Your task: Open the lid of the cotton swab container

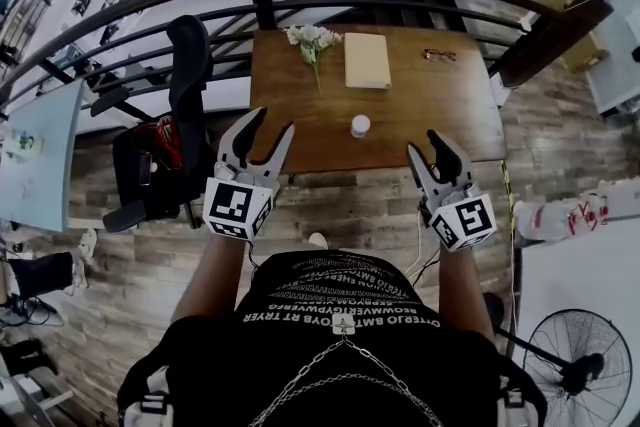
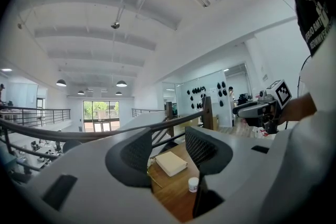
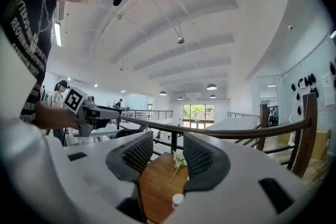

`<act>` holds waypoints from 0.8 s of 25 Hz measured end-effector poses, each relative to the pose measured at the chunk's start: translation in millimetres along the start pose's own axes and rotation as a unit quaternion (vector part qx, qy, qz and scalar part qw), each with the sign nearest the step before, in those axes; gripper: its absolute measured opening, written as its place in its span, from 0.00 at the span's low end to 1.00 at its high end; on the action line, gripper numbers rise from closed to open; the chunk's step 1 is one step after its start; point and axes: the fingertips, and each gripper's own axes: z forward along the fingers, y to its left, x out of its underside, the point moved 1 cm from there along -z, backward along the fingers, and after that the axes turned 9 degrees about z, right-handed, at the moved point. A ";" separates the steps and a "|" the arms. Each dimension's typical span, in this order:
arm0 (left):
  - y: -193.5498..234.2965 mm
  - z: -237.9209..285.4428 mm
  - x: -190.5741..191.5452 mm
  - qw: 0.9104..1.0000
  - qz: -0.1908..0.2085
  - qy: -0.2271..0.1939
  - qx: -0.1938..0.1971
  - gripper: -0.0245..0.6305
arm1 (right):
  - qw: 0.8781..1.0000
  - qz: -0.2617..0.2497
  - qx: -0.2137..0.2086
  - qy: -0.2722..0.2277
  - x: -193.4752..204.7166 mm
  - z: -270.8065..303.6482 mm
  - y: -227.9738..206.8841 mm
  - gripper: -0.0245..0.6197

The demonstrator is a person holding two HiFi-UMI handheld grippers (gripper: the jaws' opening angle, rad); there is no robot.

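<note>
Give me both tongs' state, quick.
Left tongs: open, nothing between them.
Right tongs: open, nothing between them.

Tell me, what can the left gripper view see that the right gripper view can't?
Only the left gripper view shows the beige book and the right gripper, held out at the side. Only the right gripper view shows the left gripper, and it shows the white flowers clearly. Both views show the little white cotton swab container standing on the wooden table, framed between open, empty jaws, with the curved railing behind.
</note>
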 end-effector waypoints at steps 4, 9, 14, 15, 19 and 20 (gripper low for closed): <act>-6.4 4.2 14.3 1.000 -0.013 0.006 0.019 0.34 | 1.000 0.005 0.006 0.012 5.5 -1.2 5.0 0.29; -21.2 12.9 25.7 0.999 -0.016 0.000 0.031 0.35 | 1.000 0.014 0.013 0.013 10.3 -2.8 0.6 0.29; -43.6 31.5 49.6 0.998 -0.020 0.024 0.059 0.35 | 0.999 0.032 0.017 0.013 19.0 2.7 -8.0 0.29; -47.8 35.9 53.2 0.997 -0.020 0.030 0.064 0.35 | 0.999 0.036 0.016 0.014 20.6 4.8 -10.4 0.28; -55.2 51.7 65.4 0.996 -0.019 0.050 0.070 0.35 | 0.999 0.040 -0.001 0.024 27.4 18.8 -19.8 0.28; -57.2 56.0 68.7 0.996 -0.019 0.057 0.072 0.35 | 0.999 0.041 -0.006 0.025 27.5 22.0 -23.4 0.28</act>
